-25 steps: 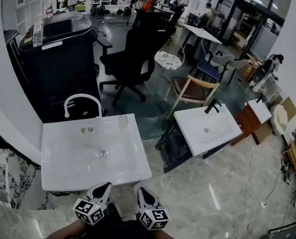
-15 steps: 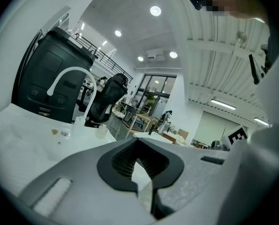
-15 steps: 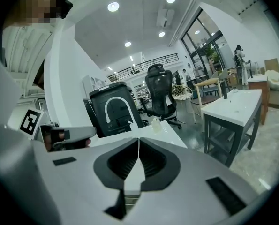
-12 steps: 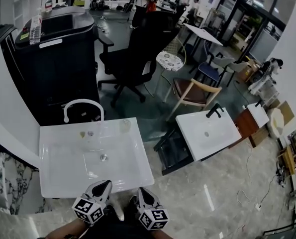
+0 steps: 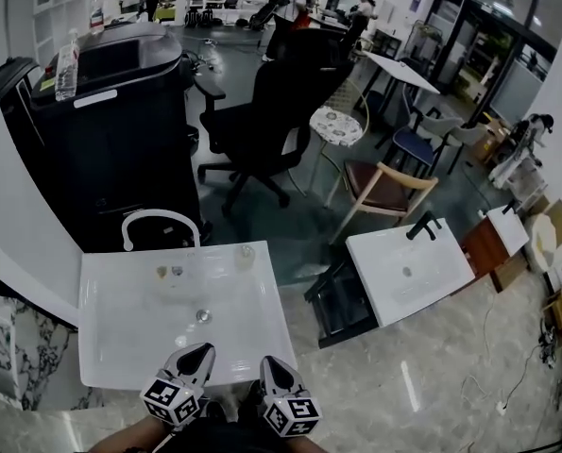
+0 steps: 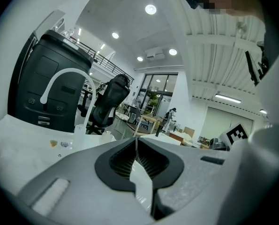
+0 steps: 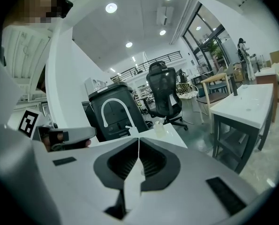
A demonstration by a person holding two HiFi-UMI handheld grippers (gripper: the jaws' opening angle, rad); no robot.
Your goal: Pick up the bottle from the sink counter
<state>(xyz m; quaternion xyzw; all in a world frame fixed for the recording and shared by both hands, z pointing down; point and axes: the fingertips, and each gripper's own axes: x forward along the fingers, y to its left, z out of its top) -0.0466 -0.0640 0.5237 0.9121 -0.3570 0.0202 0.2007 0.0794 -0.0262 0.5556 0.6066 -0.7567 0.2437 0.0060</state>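
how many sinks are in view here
2. One white sink lies nearest, at bottom left, with a white arched faucet. The other sink stands to its right, with a black faucet. A white-topped cabinet at far right may hold a third; too small to tell.

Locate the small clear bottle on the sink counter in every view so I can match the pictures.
Head view: bottle near the basin's back edge, right of the faucet.
Left gripper view: bottle small and faint, left of centre, just right of the faucet.
Right gripper view: bottle near centre, right of the faucet.
Shared landmark: the arched white faucet, always left of the bottle.
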